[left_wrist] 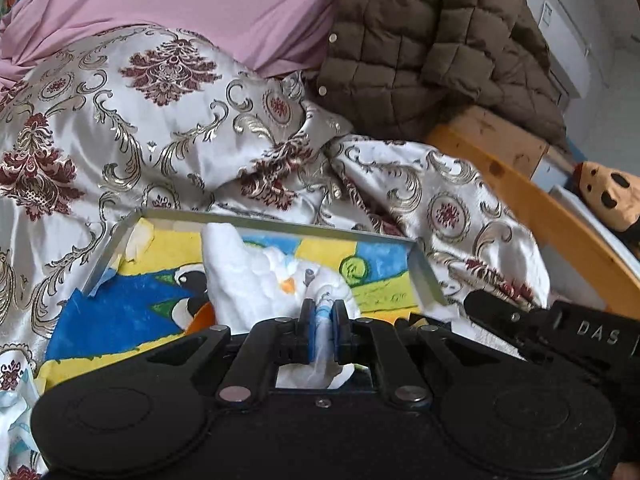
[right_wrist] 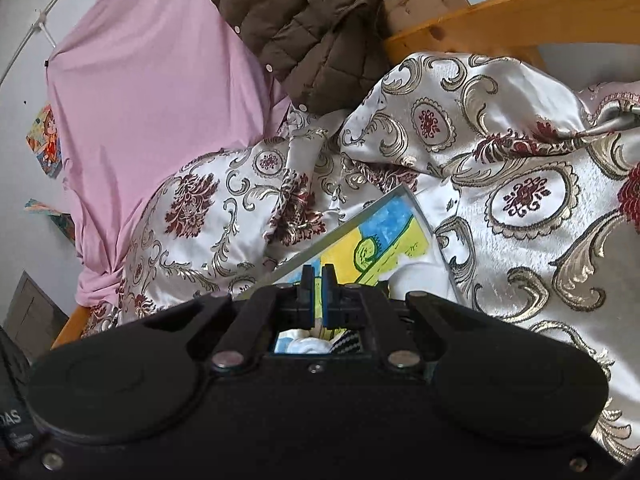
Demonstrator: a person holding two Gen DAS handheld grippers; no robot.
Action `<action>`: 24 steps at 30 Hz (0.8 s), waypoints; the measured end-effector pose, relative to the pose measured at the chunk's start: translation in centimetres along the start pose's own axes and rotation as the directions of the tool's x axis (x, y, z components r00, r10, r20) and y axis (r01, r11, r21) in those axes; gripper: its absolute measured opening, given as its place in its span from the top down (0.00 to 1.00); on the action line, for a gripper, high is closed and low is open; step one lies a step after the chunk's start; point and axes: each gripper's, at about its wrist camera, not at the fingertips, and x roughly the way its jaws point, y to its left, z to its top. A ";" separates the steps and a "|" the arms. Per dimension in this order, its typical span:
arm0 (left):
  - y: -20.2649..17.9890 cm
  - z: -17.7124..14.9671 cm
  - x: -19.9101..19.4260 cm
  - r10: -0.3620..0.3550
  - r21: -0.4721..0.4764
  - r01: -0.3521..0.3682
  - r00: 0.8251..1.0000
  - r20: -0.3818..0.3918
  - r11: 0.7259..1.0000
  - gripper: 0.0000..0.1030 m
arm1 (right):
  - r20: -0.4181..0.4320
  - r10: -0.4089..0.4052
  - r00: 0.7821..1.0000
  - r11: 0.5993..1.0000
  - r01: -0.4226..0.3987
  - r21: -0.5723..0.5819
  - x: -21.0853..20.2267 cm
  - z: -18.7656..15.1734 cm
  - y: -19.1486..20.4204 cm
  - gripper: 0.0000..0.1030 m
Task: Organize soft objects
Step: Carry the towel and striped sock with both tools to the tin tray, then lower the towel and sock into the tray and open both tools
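1. Far left of the left wrist view: patterned satin bedspread [left_wrist: 120,128] in silver-white with maroon and gold motifs, rumpled, covering most of the bed; pink sheet [left_wrist: 192,4] draped behind it.
2. Lower left: shallow tray [left_wrist: 116,242] with a grey metal rim and a colourful cartoon lining (blue, yellow, green), sitting on the bedspread.
3. Centre: white plush toy [left_wrist: 244,276] with a small orange patch lay inside the tray, against the lining.
4. Centre bottom: left gripper [left_wrist: 323,320] was clenched on a thin strip of the white plush toy; pale fabric visibly squeezed between the blue pads, more of it bunched below the jaws.
5. Upper right: brown quilted jacket [left_wrist: 432,40] with snap buttons, heaped on the bed's far end, beside the wooden bed frame [left_wrist: 532,204].
6. Far right: spotted orange plush [left_wrist: 608,196] beyond the bed frame, partly cut off.
7. Lower right edge: body of the other gripper, close beside the tray's right corner.
8. Right wrist view: right gripper [right_wrist: 319,280] was pressed fully together, pads touching, over the tray's edge; cannot tell whether anything thin was pinched. White and striped soft items showed through the gap under it.
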 end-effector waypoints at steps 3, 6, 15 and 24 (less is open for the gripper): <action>0.0 0.0 -0.1 0.011 0.003 -0.011 1.000 -0.012 1.000 0.79 | -0.006 -0.002 1.000 1.000 0.002 -0.006 0.8 -0.2 0.7 0.98; -0.1 0.1 -0.8 0.020 0.012 -0.020 1.000 -0.002 1.000 0.65 | -0.003 0.001 1.000 1.000 -0.001 -0.008 0.9 -0.1 1.0 0.95; 0.0 1.1 -4.5 0.047 0.024 -0.048 0.998 0.050 0.999 0.33 | 0.027 0.010 1.000 0.999 -0.009 -0.035 -1.6 0.9 2.4 0.69; 0.2 2.2 -10.0 0.078 0.014 -0.081 0.989 0.123 0.997 0.14 | 0.079 0.054 0.995 0.996 -0.048 -0.073 -6.3 2.0 4.9 0.45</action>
